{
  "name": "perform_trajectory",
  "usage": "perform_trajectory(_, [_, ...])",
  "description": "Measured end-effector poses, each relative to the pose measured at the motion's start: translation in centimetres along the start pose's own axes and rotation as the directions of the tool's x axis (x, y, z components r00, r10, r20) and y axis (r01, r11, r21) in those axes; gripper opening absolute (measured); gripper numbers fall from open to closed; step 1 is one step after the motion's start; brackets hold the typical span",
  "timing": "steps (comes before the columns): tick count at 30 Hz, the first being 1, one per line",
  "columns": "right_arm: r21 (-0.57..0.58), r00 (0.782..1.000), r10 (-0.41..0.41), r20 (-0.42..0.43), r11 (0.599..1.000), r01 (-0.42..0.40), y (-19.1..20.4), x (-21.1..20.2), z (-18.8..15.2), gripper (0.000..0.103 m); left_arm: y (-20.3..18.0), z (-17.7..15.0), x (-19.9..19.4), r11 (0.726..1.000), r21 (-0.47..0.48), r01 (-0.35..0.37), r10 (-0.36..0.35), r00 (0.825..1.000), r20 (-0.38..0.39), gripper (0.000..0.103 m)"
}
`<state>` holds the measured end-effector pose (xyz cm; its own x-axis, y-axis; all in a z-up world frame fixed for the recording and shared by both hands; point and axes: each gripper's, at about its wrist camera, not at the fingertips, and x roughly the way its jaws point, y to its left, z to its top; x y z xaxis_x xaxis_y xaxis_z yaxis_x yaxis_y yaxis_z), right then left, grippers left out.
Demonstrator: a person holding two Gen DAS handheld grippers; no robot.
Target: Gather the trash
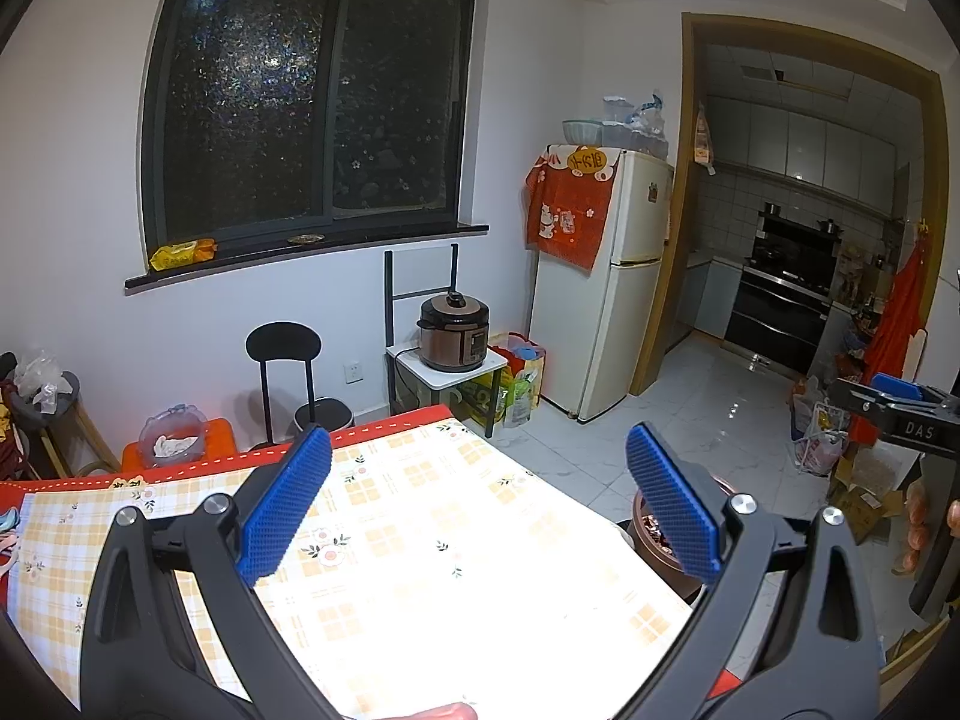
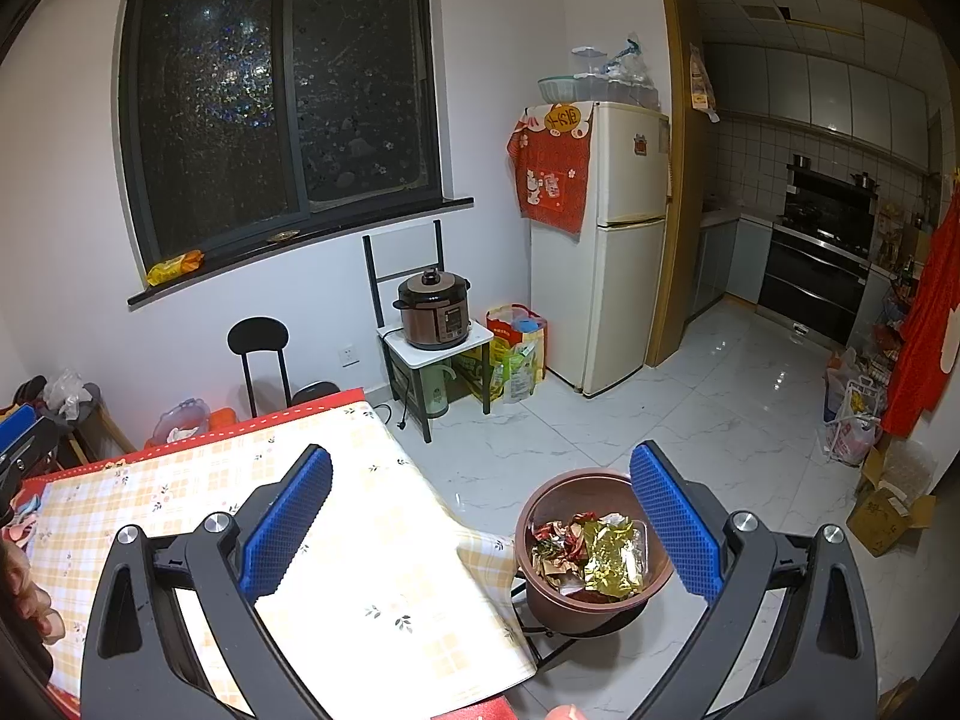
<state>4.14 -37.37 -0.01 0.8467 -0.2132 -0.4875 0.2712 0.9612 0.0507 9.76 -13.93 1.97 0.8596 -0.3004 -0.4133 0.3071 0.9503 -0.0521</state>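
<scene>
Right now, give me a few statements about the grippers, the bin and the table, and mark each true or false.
1. The left gripper is clamped on a wrapper. False: it is open and holds nothing.
2. The brown bin holds crumpled wrappers. True.
3. The bin stands on the table. False: it sits beside the table's edge, lower down.
4. The right gripper is open. True.
5. The pressure cooker sits on the windowsill. False: it is on a small white stand.
</scene>
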Motion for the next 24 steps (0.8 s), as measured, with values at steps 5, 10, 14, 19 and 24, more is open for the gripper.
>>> perform_trajectory(5, [0.000,1.000,0.000,0.000,1.000,0.000,0.01,-0.02,-0.02,0.098,0.06,0.04,-0.05,1.000,-0.002,0.002,-0.002,1.000,0.001,0.097])
perform_trajectory(10, [0.000,1.000,0.000,0.000,1.000,0.000,0.04,-0.02,-0.04,0.098,0.23,0.13,-0.10,1.000,-0.006,-0.001,0.001,1.000,0.000,0.097])
perform_trajectory(14, [0.000,1.000,0.001,0.001,1.000,-0.001,0.03,-0.01,-0.05,0.098,0.22,0.24,-0.15,1.000,-0.004,0.003,-0.003,1.000,0.004,0.097])
perform_trajectory(19, [-0.001,1.000,0.002,-0.001,1.000,-0.002,0.05,-0.09,0.01,0.098,0.13,0.22,-0.19,1.000,-0.004,0.003,-0.003,1.000,0.000,0.097])
perform_trajectory(24, [-0.005,1.000,0.007,-0.008,1.000,-0.007,0.12,0.06,0.12,0.098,0.27,0.15,-0.17,1.000,-0.020,-0.013,0.013,1.000,-0.006,0.097])
